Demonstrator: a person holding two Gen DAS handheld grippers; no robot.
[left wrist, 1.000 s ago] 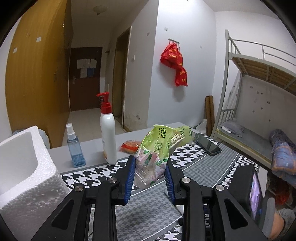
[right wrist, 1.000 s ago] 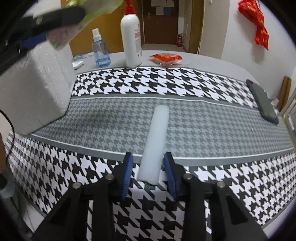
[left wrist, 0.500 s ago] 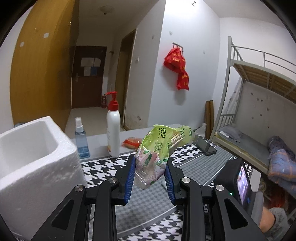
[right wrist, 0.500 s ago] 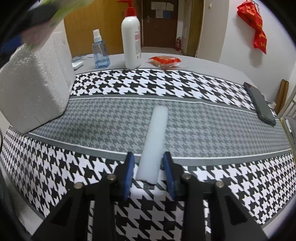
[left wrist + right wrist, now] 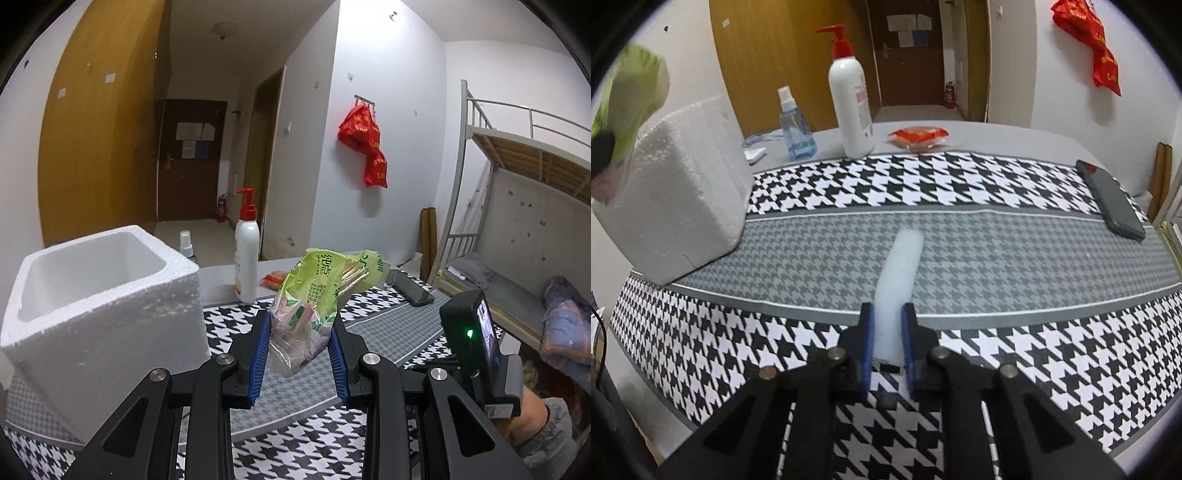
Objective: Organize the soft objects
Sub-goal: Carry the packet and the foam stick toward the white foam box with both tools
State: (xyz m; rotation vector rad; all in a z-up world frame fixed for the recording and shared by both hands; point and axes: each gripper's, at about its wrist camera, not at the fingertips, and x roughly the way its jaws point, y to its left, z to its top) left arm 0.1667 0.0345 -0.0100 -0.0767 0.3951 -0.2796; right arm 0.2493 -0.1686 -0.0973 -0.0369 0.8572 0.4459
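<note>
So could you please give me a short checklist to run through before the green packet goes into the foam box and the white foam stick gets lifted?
1. Left gripper grips the green packet: ok, pads press its crumpled lower end.
2. Foam box open and upright: ok; its floor is hidden, so contents cannot tell.
3. Packet over the box opening: not ok, it hangs right of the box.
4. Right gripper on the white foam stick: ok, jaws closing, pads squeezing its near end.
5. Stick clear of the phone and bottles: ok.
</note>
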